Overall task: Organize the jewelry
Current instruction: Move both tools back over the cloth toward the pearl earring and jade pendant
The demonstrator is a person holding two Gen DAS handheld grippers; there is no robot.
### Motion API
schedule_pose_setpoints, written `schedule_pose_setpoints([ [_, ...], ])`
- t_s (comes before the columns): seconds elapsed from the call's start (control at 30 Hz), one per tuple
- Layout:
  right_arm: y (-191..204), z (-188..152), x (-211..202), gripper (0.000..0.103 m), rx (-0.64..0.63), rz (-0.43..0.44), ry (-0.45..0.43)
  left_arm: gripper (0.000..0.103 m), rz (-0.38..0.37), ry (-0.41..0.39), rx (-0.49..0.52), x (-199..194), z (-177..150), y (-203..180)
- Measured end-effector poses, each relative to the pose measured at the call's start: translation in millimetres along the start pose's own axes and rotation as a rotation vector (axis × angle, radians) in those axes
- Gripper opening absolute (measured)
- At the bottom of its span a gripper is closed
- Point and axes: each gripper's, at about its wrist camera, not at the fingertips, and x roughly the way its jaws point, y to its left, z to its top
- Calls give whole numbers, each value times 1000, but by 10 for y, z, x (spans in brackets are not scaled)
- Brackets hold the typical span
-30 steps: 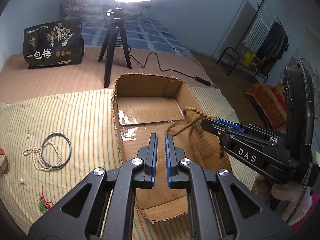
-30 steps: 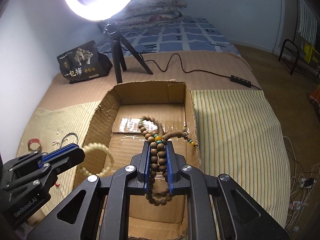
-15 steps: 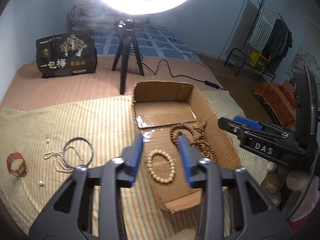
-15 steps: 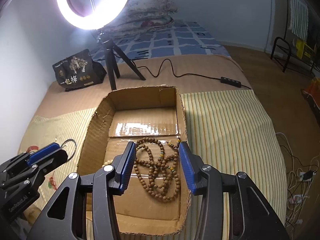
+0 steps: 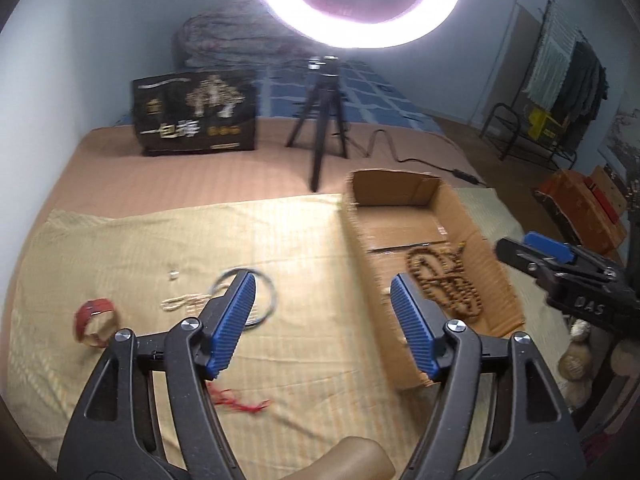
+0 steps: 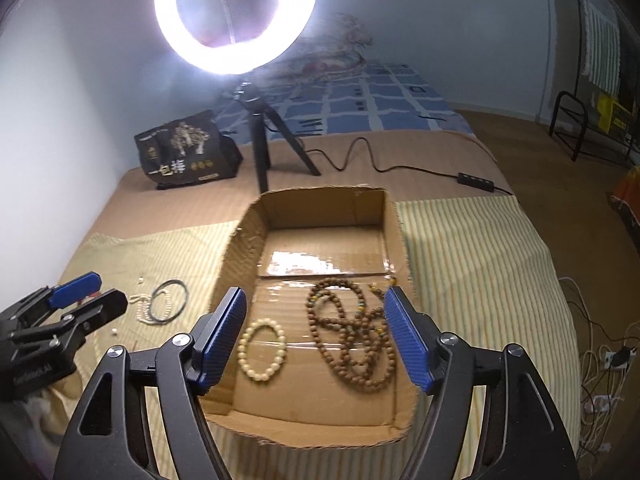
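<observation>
Both grippers have just been opening and hold nothing. The right gripper hangs with its jaws spread over the cardboard box; straight below it, on the box floor, lie the long brown bead strand toward its right finger and the cream bead bracelet toward its left. The left gripper, jaws likewise wide, hovers over the striped cloth on the bed, the box just to its right. Beyond its left finger lie a dark bangle and a pearl strand; farther left, a red band; beneath it, a red cord.
</observation>
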Motion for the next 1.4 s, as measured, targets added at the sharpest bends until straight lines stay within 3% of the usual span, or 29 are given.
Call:
schedule_pose_setpoints([
  [0.23,259,-7,38,71,-32,50,5,73,110,9,-12,-152,-64,538],
  [0.47,552,-2,95,71,-57,104,11,73,184,61,-88,-187,-208,1109],
  [0.87,1163,-137,374,71,-124,203,90,73,147,88,-177,-182,-556,1581],
  [1.03,1376,-254,478,71,-160,233,128,72,142,118,-146,-121,-697,1569],
  [1.4,1711,-709,722,71,-296,293,244,40,85,198,-67,143,-776,1468],
])
